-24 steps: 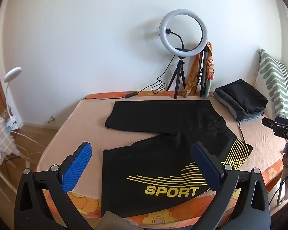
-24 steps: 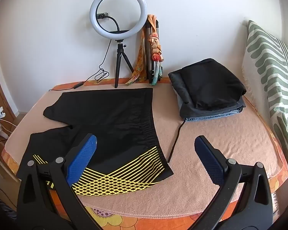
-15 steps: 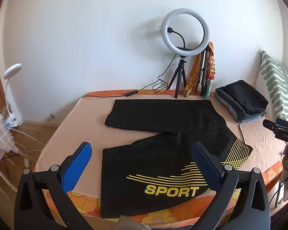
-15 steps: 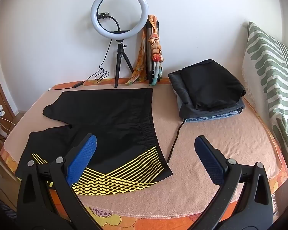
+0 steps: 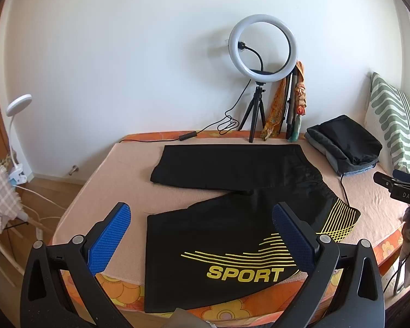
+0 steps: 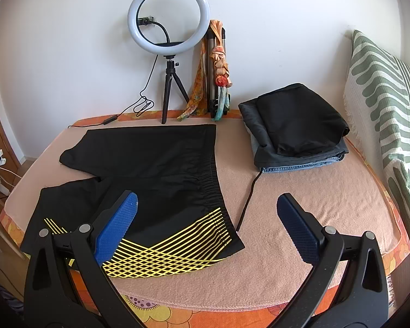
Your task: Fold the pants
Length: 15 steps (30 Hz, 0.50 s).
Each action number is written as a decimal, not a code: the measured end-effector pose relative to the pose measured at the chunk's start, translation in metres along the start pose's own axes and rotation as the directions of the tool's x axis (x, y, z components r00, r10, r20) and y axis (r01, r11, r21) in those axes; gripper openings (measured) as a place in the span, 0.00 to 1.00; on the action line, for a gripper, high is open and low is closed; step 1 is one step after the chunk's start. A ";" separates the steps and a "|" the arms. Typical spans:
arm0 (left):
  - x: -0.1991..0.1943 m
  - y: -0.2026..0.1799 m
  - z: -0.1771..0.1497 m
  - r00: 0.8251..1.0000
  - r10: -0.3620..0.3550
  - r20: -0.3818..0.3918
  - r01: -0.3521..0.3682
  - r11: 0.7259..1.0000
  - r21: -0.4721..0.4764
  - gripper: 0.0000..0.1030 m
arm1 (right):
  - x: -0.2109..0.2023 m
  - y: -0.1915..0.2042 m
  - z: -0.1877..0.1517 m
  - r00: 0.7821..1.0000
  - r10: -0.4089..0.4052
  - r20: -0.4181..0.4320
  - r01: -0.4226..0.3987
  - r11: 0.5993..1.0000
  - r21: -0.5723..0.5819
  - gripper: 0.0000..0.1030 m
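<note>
While two tools (image 5: 201,235) (image 6: 206,218) gape: one shorts (image 6: 150,169).

Bright, soft daylight fills both views; sharp focus, faint shadows, strong fisheye bending and dark corners.

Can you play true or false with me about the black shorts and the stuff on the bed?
1. The shorts say SPORT in yellow letters. True.
2. The left tongs are squeezing the shorts. False: they are wide open, holding nothing.
3. A ring light stands by the wall. True.
4. The right tongs are shut. False: they are open and empty.
5. The pile of folded clothes sits on top of the shorts. False: it lies beside them, apart.
</note>
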State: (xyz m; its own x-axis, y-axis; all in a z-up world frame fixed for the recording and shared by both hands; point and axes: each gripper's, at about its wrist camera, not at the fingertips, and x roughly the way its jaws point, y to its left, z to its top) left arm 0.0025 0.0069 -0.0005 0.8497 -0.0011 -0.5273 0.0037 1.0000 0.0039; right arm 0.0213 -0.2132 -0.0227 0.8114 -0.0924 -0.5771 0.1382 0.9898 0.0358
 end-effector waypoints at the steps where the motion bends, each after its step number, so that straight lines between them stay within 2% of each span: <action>1: 0.000 0.001 0.000 1.000 0.000 0.001 0.000 1.000 0.000 1.00 | 0.000 0.000 0.000 1.000 0.000 0.000 0.000 1.000 0.000 1.00; 15: -0.002 -0.002 0.001 1.000 0.003 0.003 -0.003 1.000 0.002 1.00 | 0.001 0.001 0.000 1.000 -0.002 -0.001 0.002 1.000 -0.001 1.00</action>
State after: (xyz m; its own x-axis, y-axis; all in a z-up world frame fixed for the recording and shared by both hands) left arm 0.0014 0.0051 0.0015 0.8515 0.0017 -0.5243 0.0022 1.0000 0.0067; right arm 0.0222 -0.2122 -0.0228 0.8109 -0.0941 -0.5776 0.1392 0.9897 0.0343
